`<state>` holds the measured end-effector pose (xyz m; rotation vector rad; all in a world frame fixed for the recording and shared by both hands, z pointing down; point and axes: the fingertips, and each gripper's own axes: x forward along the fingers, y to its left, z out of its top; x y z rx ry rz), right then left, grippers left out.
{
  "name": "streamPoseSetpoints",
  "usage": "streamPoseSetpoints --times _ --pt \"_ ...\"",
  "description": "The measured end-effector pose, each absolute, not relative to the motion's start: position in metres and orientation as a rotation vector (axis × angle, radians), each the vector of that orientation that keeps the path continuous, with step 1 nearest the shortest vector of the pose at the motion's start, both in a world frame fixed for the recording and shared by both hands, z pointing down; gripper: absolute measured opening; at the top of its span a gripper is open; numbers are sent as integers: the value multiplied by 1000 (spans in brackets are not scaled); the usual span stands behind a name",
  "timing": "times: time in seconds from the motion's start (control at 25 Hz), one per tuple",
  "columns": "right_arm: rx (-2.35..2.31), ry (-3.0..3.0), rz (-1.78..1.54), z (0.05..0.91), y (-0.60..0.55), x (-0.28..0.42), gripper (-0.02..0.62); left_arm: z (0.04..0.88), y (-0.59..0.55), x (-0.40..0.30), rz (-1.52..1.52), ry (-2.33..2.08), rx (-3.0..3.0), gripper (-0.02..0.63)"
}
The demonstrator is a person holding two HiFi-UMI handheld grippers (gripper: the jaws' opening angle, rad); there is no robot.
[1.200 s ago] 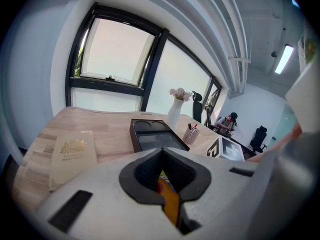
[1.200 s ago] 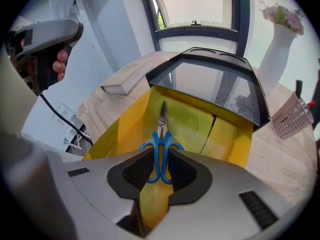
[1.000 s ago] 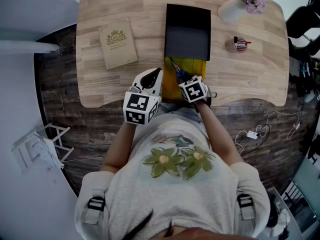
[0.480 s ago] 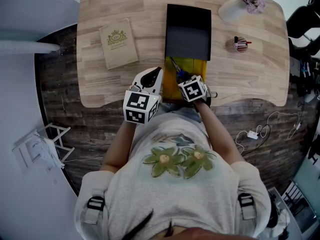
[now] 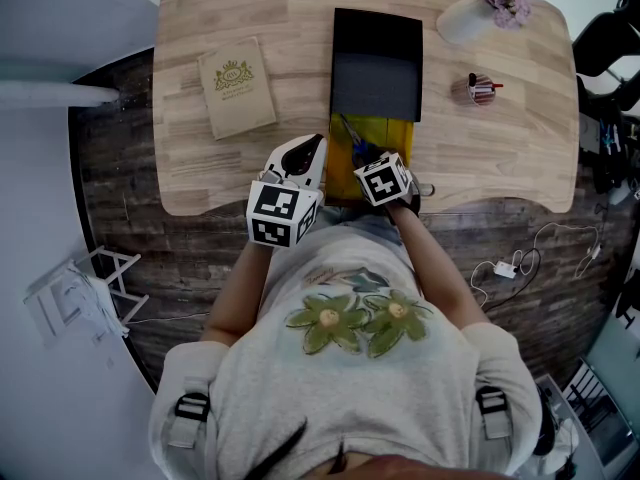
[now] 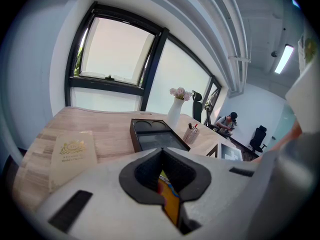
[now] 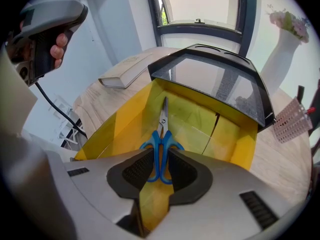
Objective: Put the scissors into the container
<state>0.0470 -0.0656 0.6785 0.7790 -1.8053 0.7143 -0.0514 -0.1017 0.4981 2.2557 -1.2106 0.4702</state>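
Blue-handled scissors hang over a yellow container, blades pointing away toward its far wall. My right gripper has its pads pressed on both handle loops, and its jaws are opening slightly. From the head view the scissors are inside the outline of the yellow container at the table's near edge, with the right gripper over it. My left gripper sits just left of the container, level with the table. Its jaws meet at the tip, with a sliver of yellow showing in the slit below.
A black tray sits directly behind the yellow container. A tan book lies at the table's left. A white vase of pink flowers and a mesh pen cup stand at the right. Cables lie on the floor.
Almost nothing has changed. The right gripper's marker cube has shifted very slightly, and the left gripper has not moved.
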Motion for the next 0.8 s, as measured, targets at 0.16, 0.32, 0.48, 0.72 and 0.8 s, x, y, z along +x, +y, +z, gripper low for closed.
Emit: streamPoseSetpoints --times 0.16,0.32,0.48,0.72,0.8 --pt "779 -1813 713 679 -65 46 99 499 -102 -51 471 -1206 2258 6" --pt "780 -1829 736 676 -65 44 118 498 -102 -49 472 -1200 2266 6" --pt "836 -1868 763 664 -68 45 117 494 -103 -48 471 -1197 2280 6" --pt "961 -1964 814 632 -81 48 52 486 -105 -44 474 -1189 2310 6" --pt "987 -1992 823 621 -84 48 36 483 -105 -43 472 -1184 2322 6"
